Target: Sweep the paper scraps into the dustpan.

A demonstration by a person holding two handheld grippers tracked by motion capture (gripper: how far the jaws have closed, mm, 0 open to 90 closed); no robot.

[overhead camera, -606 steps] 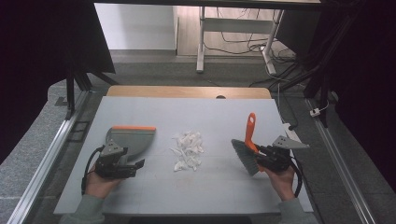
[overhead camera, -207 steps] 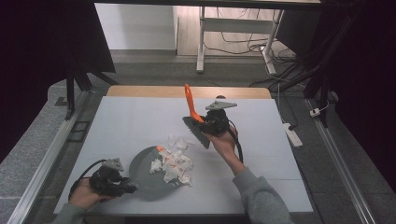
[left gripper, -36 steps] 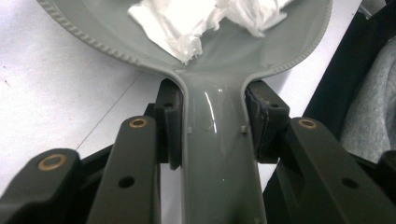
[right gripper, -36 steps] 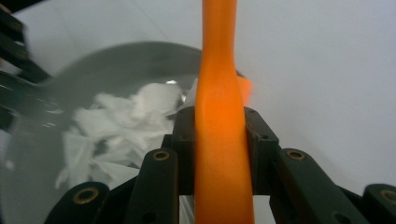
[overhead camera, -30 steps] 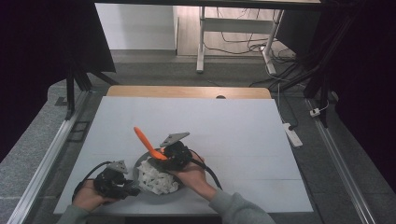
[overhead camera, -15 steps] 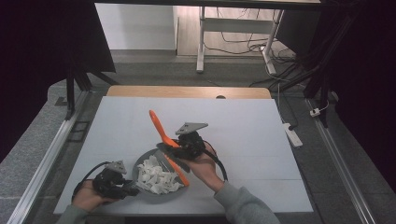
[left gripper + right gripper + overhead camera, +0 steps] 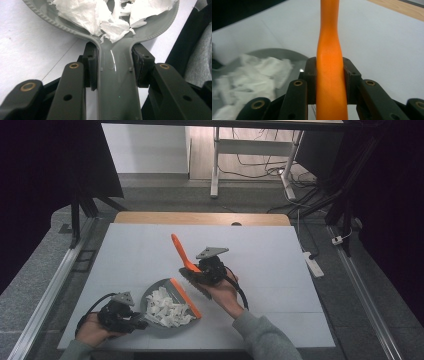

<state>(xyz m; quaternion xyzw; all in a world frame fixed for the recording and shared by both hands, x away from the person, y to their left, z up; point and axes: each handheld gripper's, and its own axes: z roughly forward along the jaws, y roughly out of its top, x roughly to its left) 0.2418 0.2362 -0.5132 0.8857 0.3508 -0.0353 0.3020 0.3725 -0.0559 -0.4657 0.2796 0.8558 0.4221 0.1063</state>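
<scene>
left hand-held gripper point(image 7: 113, 75) clamped on dustpan point(image 7: 167, 307) handle, paper scraps point(image 7: 167, 306) heaped just ahead. right hand-held gripper point(image 7: 329, 75) clamped on brush point(image 7: 182, 257). risk: dustpan tilts, scraps spill onto tabletop point(image 7: 270, 255).

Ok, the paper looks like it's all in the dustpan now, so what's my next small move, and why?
Probably carry the brush a little farther aside and set it down on the table. The torn paper lies heaped inside the dustpan, with no scraps visible on the table around it, so sweeping seems finished. The right gripper clamps the orange handle; the left gripper holds the dustpan's neck steady.
</scene>
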